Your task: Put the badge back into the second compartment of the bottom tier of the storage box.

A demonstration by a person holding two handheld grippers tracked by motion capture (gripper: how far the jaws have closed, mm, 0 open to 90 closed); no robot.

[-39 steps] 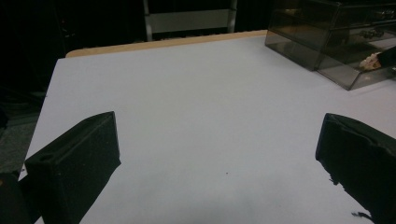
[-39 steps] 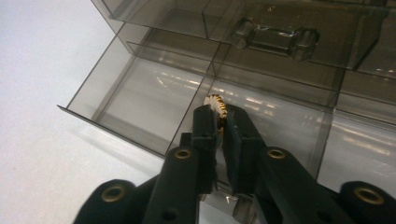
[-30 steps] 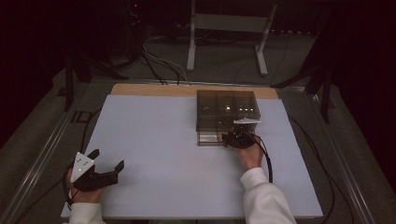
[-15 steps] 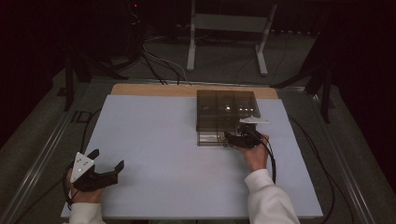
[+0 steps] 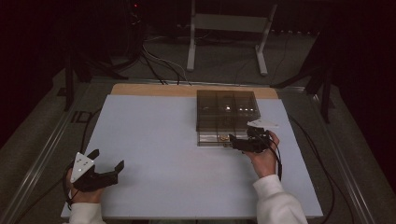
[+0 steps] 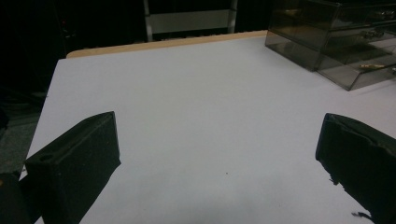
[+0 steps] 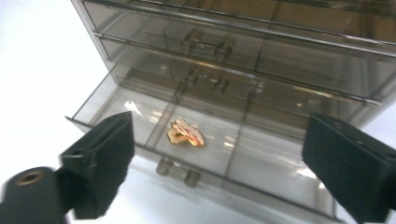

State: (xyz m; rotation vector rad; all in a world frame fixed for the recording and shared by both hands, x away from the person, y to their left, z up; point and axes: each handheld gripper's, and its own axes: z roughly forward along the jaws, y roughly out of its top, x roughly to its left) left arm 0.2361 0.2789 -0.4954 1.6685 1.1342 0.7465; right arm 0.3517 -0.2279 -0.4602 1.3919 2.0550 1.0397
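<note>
A smoky transparent drawer chest (image 5: 227, 106) stands at the table's far right. Its bottom drawer (image 5: 212, 139) is pulled out, and a small gold metal piece (image 5: 224, 138) lies in its middle compartment. In the right gripper view the gold piece (image 7: 186, 133) lies between dividers, behind the drawer's handle (image 7: 177, 171). My right gripper (image 5: 235, 142) hovers at the drawer's front right corner, open and holding nothing; its jaws stand wide apart around the drawer (image 7: 224, 158). My left gripper (image 5: 108, 159) rests near the front left edge, open and empty (image 6: 217, 154).
The chest (image 6: 336, 42) has two more shut drawers above, with small items inside. The white table top (image 5: 154, 140) has a wooden strip (image 5: 154, 89) along its far edge. Cables trail from both grippers, and a metal stand (image 5: 229, 28) sits behind the table.
My right gripper has drawn back slightly to the right, away from the open drawer. The left gripper has not moved.
</note>
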